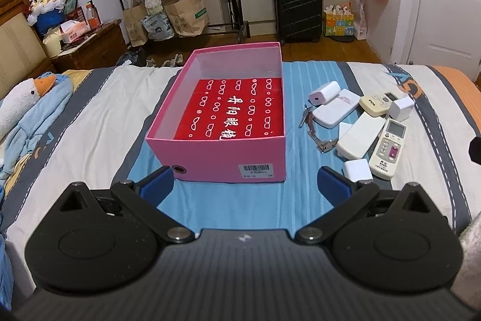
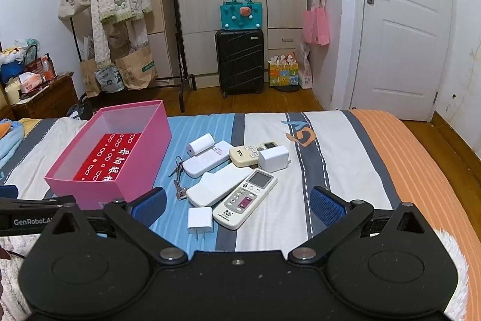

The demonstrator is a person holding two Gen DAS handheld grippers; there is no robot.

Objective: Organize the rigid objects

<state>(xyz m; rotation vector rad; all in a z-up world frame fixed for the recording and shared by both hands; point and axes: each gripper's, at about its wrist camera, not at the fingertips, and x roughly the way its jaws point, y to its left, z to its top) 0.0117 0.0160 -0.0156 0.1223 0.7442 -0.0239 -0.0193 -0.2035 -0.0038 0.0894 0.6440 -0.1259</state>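
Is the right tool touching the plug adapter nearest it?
Apart. In the right wrist view the right tool is open and holds nothing; the adapter lies on the bedspread between its fingers, with fabric showing on both sides.

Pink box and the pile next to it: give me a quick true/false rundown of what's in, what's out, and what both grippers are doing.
1. The pink box holds only a red printed sheet. True.
2. The remote with the purple button is already inside the box. False: it lies on the bed beside the box.
3. The left gripper is open and holds nothing. True.
4. The right gripper is shut on the white plug adapter. False: it is open, and the adapter lies on the bed.
5. The TCL remote lies farther from the right gripper than the purple-button remote. True.
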